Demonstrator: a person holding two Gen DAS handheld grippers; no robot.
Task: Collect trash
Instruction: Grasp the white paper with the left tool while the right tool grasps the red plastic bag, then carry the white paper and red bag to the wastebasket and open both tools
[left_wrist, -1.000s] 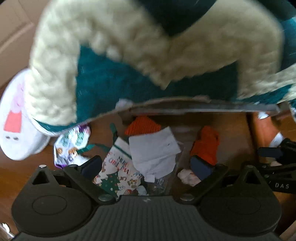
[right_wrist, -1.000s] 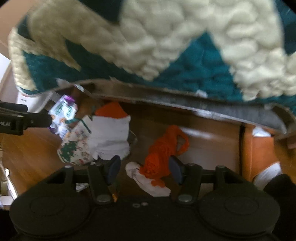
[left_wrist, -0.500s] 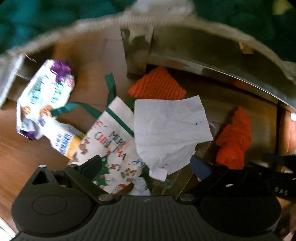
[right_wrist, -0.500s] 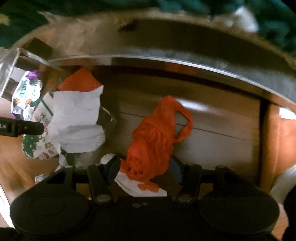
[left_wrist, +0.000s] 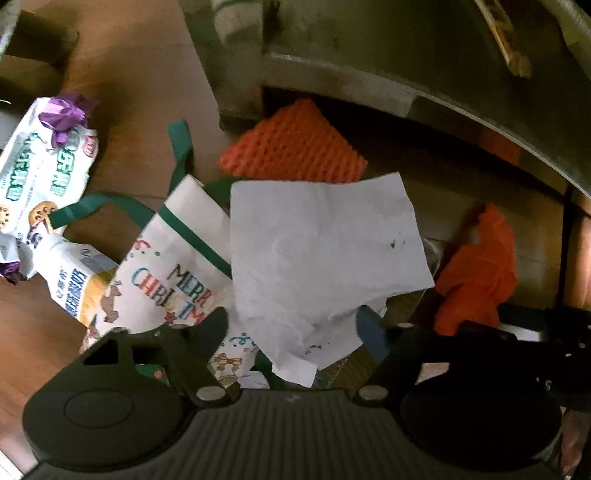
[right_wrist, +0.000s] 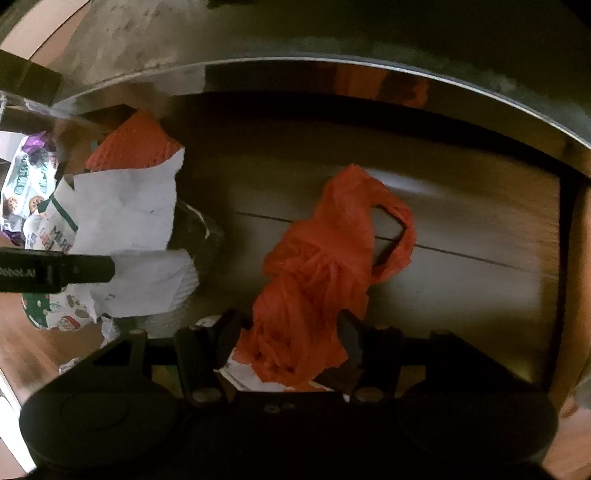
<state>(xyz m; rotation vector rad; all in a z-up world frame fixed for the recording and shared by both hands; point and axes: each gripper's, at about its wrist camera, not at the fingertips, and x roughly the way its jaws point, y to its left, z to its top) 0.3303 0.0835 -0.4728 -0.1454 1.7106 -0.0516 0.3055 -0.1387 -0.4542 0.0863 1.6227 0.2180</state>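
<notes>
Trash lies on a wooden floor under a low piece of furniture. A crumpled white paper sheet lies on a "Merry Christmas" paper bag. My left gripper is open, its fingers either side of the paper's lower edge. An orange plastic bag lies on the floor; my right gripper is open, straddling its near end. The orange bag also shows in the left wrist view, and the paper shows in the right wrist view.
An orange foam net lies behind the paper. A cookie wrapper and a small white packet lie to the left. The furniture's metal-edged underside hangs low overhead. White scraps lie under the orange bag.
Both grippers have moved down and forward, under the furniture and past the teal and cream rug. The paper and the orange bag now sit between their fingers.
</notes>
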